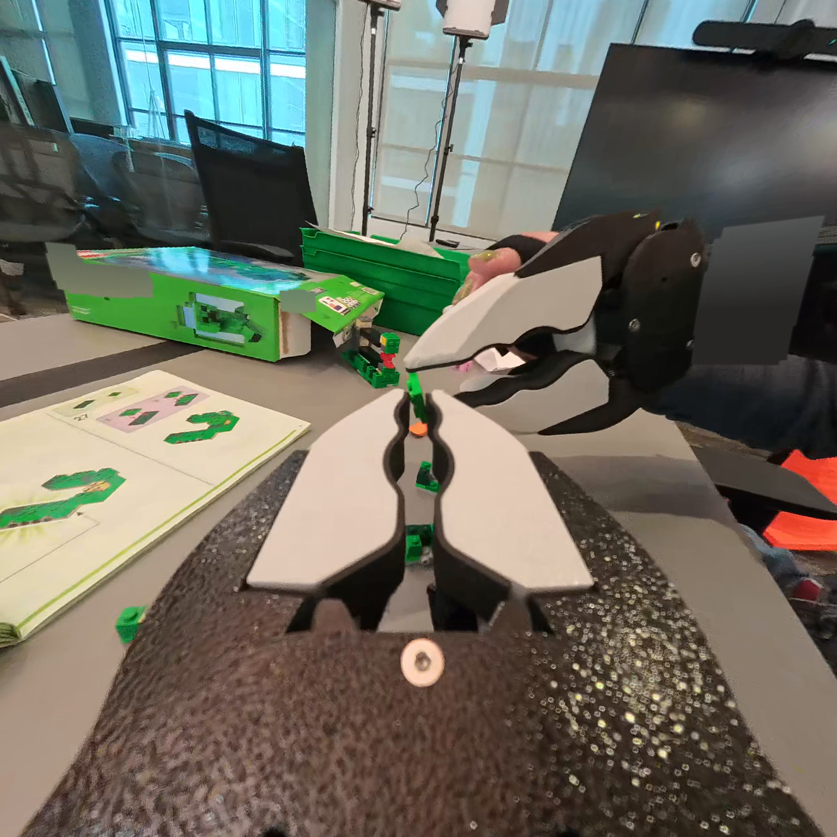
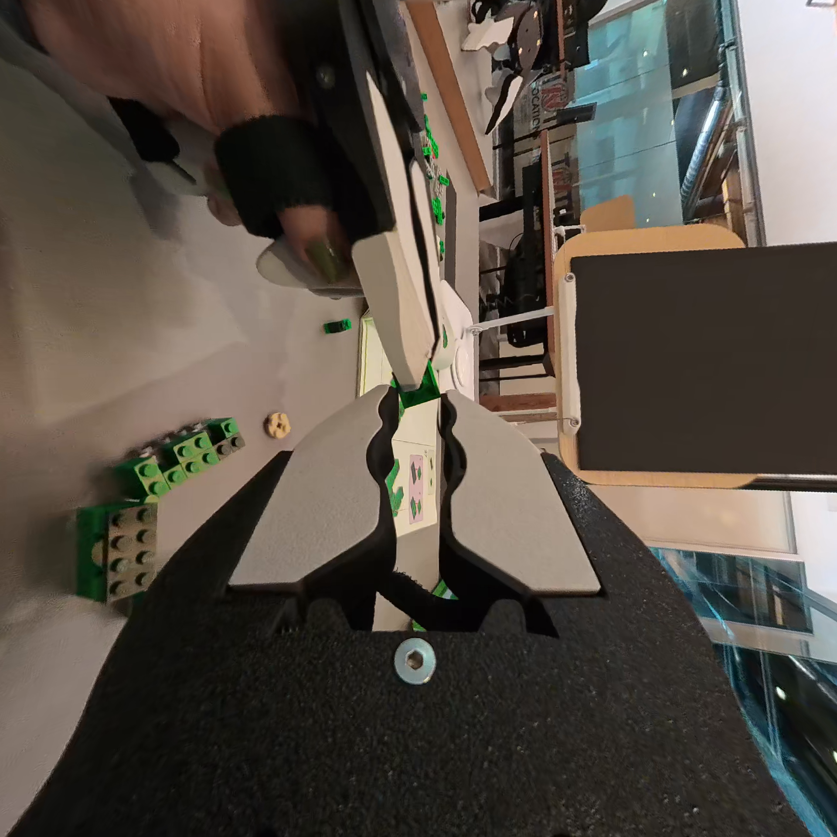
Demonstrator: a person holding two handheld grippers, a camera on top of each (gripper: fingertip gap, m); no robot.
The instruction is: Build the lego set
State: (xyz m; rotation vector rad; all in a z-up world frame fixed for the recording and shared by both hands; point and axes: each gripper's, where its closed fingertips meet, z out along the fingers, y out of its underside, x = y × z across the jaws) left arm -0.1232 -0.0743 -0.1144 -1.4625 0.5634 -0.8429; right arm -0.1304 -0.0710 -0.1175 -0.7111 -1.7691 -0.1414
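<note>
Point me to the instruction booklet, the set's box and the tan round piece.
instruction booklet [image 1: 136, 453]: left wrist view, open page.
box [image 1: 181, 312]: left wrist view, green side.
tan round piece [image 2: 277, 425]: right wrist view, top face.

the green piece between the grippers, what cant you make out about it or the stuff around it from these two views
- Green piece, left wrist view: its sides are covered by the left gripper, so its shape is unclear.
- Right gripper, right wrist view: the left gripper's finger crosses its tips, so contact with the piece is unclear.
- Lego assembly, right wrist view: blurred.
- Instruction booklet, left wrist view: cut off at the left edge.
</note>
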